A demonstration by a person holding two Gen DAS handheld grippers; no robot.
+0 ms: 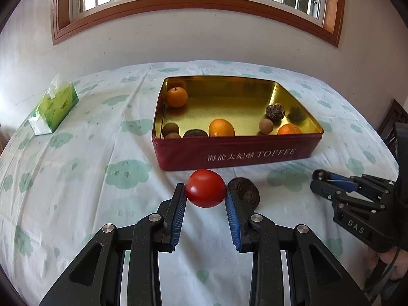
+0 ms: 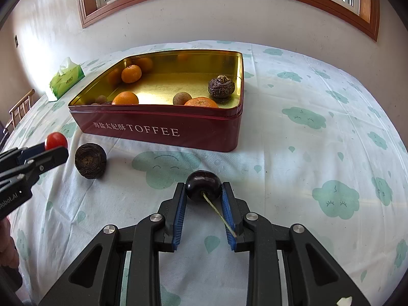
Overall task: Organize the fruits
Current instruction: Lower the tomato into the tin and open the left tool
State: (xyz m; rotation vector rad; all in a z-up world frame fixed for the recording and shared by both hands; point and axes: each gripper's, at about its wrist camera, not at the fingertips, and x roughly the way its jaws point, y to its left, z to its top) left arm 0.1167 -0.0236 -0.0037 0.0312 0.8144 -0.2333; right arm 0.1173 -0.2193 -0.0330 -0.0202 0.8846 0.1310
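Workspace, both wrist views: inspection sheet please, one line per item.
Surface: cloud-print sheet, wrinkled.
Job's things: open toffee tin holding oranges and small brown fruits; dark wrinkled fruit lying on the sheet beside it.
Clutter: green tissue box, far left.
Grippers: left gripper shut on red tomato; right gripper shut on dark cherry, stem toward camera.
Cables: black cord by right gripper.
Surroundings: wall, wood-framed window.

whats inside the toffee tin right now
The tin holds three oranges, small brown round fruits and a dark wrinkled one. Its front wall hides the near floor, so more may lie there.
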